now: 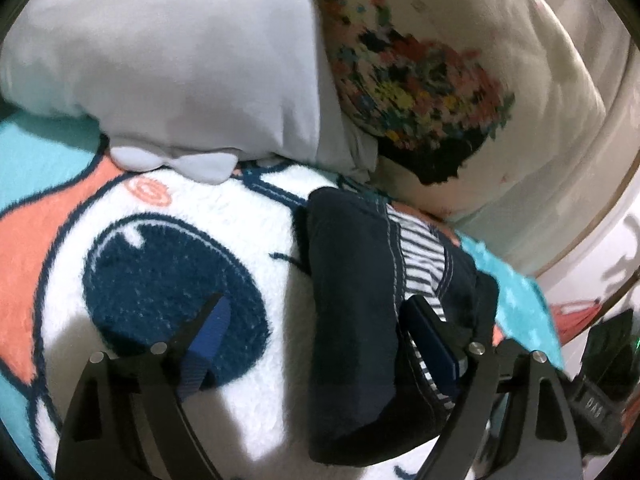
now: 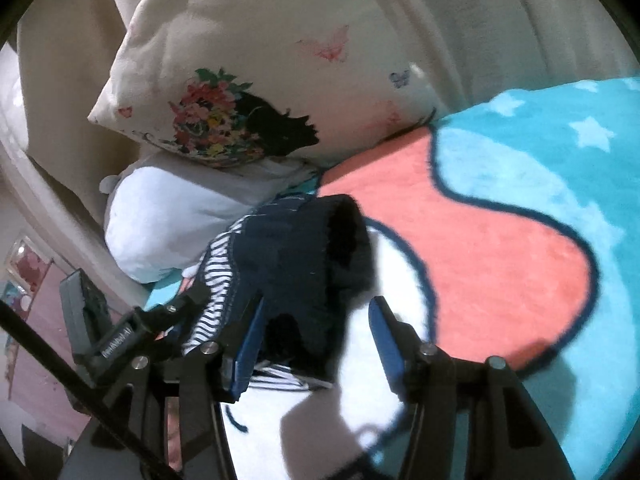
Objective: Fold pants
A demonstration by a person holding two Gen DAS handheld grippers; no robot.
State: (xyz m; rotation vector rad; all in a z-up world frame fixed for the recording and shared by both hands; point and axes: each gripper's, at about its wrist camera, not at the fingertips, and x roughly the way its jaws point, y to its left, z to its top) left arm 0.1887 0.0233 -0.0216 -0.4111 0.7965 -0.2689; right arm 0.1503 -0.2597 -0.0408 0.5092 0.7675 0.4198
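Observation:
The dark navy pants [image 1: 352,280], with a striped lining showing at the waist, lie folded into a compact bundle on a fleece cartoon blanket [image 1: 168,208]. My left gripper [image 1: 316,320] is open, its fingers spread to either side of the bundle. In the right wrist view the same pants [image 2: 296,248] lie between the fingers of my right gripper [image 2: 320,320], which is open and holds nothing. The other gripper's body [image 2: 120,340] shows at the left there.
A grey-white pillow [image 1: 172,64] and a cream cushion with a floral silhouette print [image 1: 420,92] lie just behind the pants. The blanket's teal and coral areas [image 2: 500,240] stretch to the right. A padded headboard [image 2: 500,20] stands behind.

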